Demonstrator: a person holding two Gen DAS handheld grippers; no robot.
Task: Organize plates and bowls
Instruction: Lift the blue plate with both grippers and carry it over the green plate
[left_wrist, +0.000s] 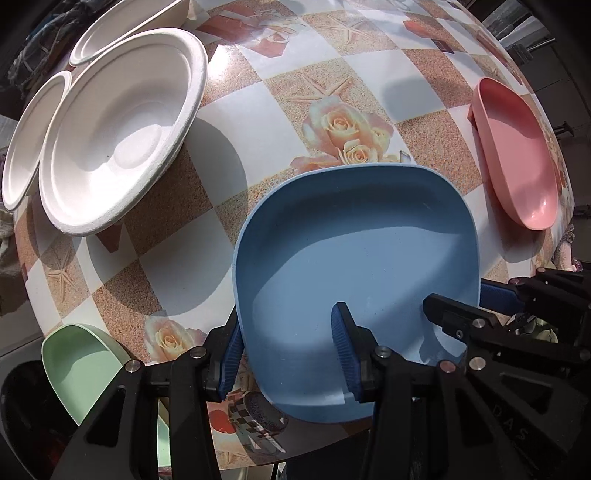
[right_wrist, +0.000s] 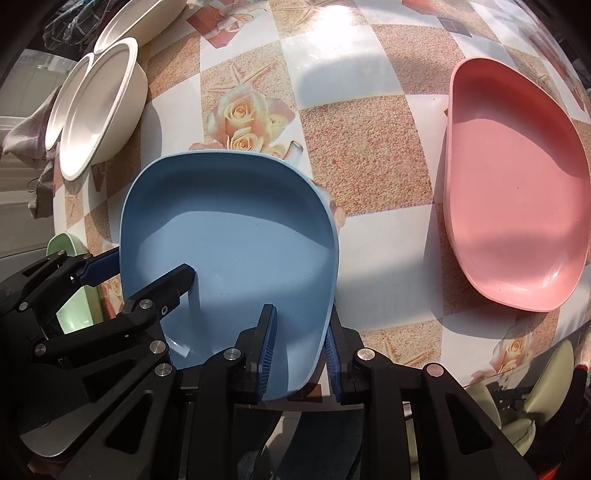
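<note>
Both claws are on the blue plate (left_wrist: 354, 258), which sits near the front edge of the tabletop (left_wrist: 369, 74). Left claw (left_wrist: 290, 354) has one finger outside the plate's left rim and one inside, but its pads look a bit apart from the rim, so it is not squeezing yet. Right claw (right_wrist: 301, 347) is pinched shut on the right rim. I think the job now is to lift the blue plate and carry it to the pink plate (right_wrist: 517, 184), which lies well apart on the right. To do it well, squeeze both sides firmly first, keep the plate flat, and raise both sides together. White bowls (left_wrist: 118, 140) and a green plate (left_wrist: 85, 369) wait on the left.
</note>
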